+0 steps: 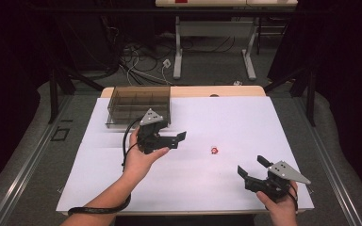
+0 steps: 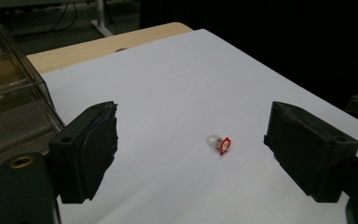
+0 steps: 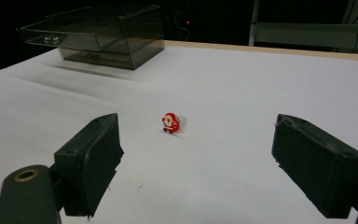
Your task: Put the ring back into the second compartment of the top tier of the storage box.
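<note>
Both tools, left [image 1: 178,140] and right [image 1: 251,165], hang spread and empty around a tiny Santa ring [image 1: 214,150] lying mid-tabletop [image 1: 245,117]; a careless pinch could flick it away.

Santa ring [image 1: 214,150] mid-table [image 1: 226,117], compartment box [image 1: 139,104] behind left, claws either side, left claw [image 1: 178,141] nearer.

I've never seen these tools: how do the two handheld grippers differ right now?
The left gripper is held up near the clear box, aiming sideways at the little Santa ring; the right gripper sits at the table's near edge, aiming up-left. Both are black, open and empty.
</note>
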`<state>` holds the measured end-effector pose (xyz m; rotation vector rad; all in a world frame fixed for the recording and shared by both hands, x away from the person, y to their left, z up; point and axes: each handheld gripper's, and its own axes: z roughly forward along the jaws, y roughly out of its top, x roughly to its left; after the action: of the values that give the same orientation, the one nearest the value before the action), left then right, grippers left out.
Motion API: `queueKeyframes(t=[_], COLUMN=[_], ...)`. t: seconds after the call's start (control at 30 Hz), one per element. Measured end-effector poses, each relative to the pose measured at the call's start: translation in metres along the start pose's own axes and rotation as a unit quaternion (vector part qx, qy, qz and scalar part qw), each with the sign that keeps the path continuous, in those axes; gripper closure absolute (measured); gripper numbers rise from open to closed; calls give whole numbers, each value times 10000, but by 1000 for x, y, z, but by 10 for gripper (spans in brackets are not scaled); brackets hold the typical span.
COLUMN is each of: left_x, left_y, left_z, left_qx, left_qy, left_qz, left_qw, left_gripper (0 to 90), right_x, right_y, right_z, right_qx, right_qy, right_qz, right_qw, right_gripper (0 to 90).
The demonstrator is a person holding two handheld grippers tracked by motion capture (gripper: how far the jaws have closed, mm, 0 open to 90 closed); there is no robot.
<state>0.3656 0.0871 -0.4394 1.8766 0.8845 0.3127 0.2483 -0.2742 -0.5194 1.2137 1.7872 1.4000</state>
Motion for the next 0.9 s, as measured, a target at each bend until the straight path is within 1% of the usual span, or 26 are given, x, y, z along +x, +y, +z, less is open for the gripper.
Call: queueKeyframes(t=[0.03, 0.07, 0.1, 0.13, 0.2, 0.23, 0.27, 0.3, 0.33, 0.37, 0.43, 0.47, 0.5, 0.53, 0.67, 0.7, 0.77, 0.8, 0.87, 0.9], left_x=[0, -1, -2, -2, -5, -5, -7, -7, -10, -10, -13, -17, -17, -20, -25, -28, -30, -30, -34, -35], left_y=[0, 1, 2, 2, 3, 3, 4, 4, 5, 5, 6, 7, 7, 8, 11, 12, 14, 14, 16, 16], left_z=[0, 5, 8, 10, 16, 16, 21, 21, 26, 26, 32, 37, 37, 41, 47, 52, 55, 55, 60, 62], left_qx=[0, 35, 40, 90, 85, 85, 107, 107, 78, 78, 94, 135, 135, 161, 158, 121, 163, 163, 164, 157], left_qy=[0, 75, 94, 70, 72, 72, 74, 74, 31, 31, -7, 20, 20, -10, -50, -48, -47, -47, -26, -56], left_qz=[0, 44, 56, 84, 118, 118, 116, 116, 95, 95, 111, 172, 172, 221, 260, 310, 372, 372, 400, 388], left_qw=[10000, 10000, 9999, 9999, 9999, 9999, 9998, 9998, 9999, 9999, 9999, 9998, 9998, 9996, 9995, 9994, 9992, 9992, 9991, 9991], left_gripper=[165, 165, 165, 165, 185, 191, 193, 194, 194, 195, 199, 203, 204, 205, 221, 221, 221, 221, 221, 221], right_x=[0, 0, 0, 0, -1, -1, -1, -1, -1, -1, -1, -1, -1, -1, -1, -1, -2, -2, -2, -2], right_y=[0, 0, 0, 0, 0, 0, 0, 0, 0, 0, 0, 0, 0, 0, 0, 0, 0, 0, 0, 0], right_z=[0, 0, 0, 0, 0, 0, 0, 0, 0, 0, 0, 0, 0, 0, 0, 0, 0, 0, 0, 0], right_qx=[0, -9, 27, 0, 8, 8, -25, -25, 24, 12, 15, -23, -24, -23, -13, -8, -17, -17, -16, -17], right_qy=[0, 5, 6, -7, 16, 31, 29, 31, 36, 37, 39, 37, 38, 40, 30, 30, 35, 37, 41, 42], right_qz=[0, 8, 3, -1, -8, -9, 1, 2, -15, -17, -15, 0, -11, -11, 1, 16, -16, -15, -12, -12], right_qw=[10000, 10000, 10000, 10000, 10000, 10000, 10000, 10000, 10000, 10000, 10000, 10000, 10000, 10000, 10000, 10000, 10000, 10000, 10000, 10000], right_gripper=[149, 149, 149, 149, 149, 149, 149, 149, 149, 149, 149, 149, 149, 149, 149, 149, 149, 149, 149, 149])
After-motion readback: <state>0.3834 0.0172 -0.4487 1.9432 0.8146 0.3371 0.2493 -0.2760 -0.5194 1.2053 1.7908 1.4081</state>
